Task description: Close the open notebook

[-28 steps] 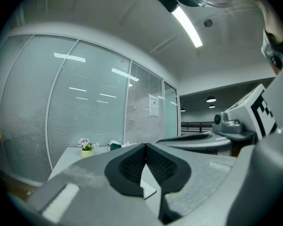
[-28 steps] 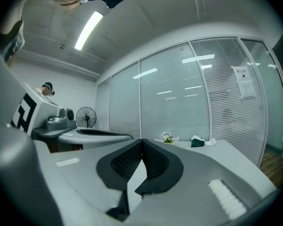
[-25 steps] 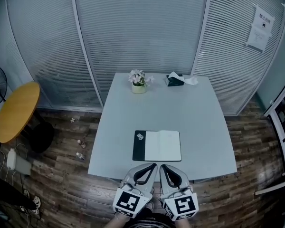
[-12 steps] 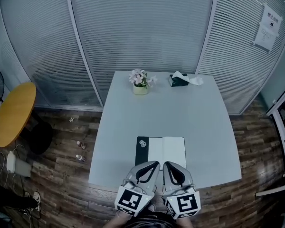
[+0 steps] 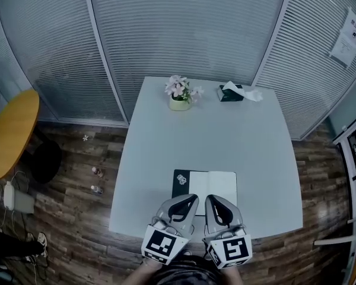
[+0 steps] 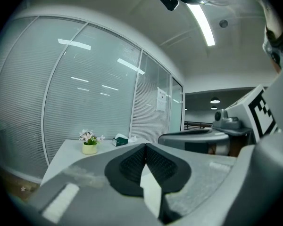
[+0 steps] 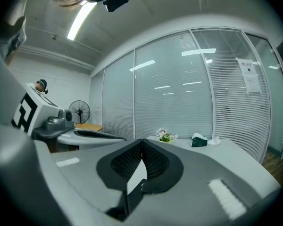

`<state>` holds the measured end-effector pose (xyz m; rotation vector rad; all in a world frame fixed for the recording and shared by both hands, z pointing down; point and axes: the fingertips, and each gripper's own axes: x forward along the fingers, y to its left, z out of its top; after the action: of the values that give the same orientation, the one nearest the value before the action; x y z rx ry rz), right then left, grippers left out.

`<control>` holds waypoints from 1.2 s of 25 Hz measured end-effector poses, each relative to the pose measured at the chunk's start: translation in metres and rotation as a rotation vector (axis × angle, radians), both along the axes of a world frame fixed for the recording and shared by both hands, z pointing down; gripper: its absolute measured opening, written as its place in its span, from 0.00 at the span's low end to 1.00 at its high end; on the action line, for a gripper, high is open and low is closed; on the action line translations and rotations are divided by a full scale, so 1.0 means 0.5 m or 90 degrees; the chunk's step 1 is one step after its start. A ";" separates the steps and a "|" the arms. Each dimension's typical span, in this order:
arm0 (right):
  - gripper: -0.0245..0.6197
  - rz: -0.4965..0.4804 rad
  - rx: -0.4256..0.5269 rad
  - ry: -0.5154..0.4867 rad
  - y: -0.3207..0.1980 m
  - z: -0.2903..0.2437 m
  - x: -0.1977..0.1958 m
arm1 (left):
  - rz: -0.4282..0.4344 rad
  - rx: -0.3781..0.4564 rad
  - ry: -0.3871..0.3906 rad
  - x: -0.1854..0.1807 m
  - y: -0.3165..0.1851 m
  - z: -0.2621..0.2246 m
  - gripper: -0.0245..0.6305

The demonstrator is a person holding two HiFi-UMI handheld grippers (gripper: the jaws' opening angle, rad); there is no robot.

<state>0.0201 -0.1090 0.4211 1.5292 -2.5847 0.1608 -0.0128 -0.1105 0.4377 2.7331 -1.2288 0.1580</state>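
Two grippers are hanging side by side at the near edge of the grey table (image 5: 225, 135). The left gripper (image 5: 192, 198) is holding its jaws pressed together with nothing between them, and the right gripper (image 5: 209, 198) is doing the same, pads meeting and empty. The notebook (image 5: 207, 181) is lying open and flat near the table's front edge, black cover to the left and white pages to the right. From above, both gripper tips are overlapping its near edge; whether they touch it I can't tell. At the far end, a flower pot (image 5: 180, 103) and a tissue box (image 5: 231, 94) are sitting well apart from the notebook.
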 end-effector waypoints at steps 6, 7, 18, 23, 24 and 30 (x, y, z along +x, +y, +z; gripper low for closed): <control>0.04 0.001 -0.011 0.005 -0.029 0.025 -0.028 | 0.002 -0.018 0.010 -0.027 -0.032 0.019 0.04; 0.04 0.003 -0.012 0.005 -0.031 0.027 -0.030 | 0.001 -0.023 0.013 -0.030 -0.035 0.020 0.04; 0.04 0.002 -0.021 0.009 -0.042 0.039 -0.060 | -0.013 -0.041 -0.011 -0.082 -0.036 0.054 0.04; 0.04 -0.016 -0.024 0.017 -0.051 0.039 -0.073 | -0.021 -0.044 -0.033 -0.093 -0.049 0.076 0.04; 0.04 -0.018 -0.026 0.016 -0.051 0.042 -0.072 | -0.023 -0.049 -0.035 -0.092 -0.050 0.083 0.04; 0.04 -0.021 -0.053 0.018 -0.055 0.076 -0.063 | -0.022 -0.101 -0.054 -0.085 -0.055 0.156 0.06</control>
<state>-0.0116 -0.1367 0.4589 1.4490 -2.5463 0.2380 -0.0551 -0.1379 0.5159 2.5919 -1.2258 0.3546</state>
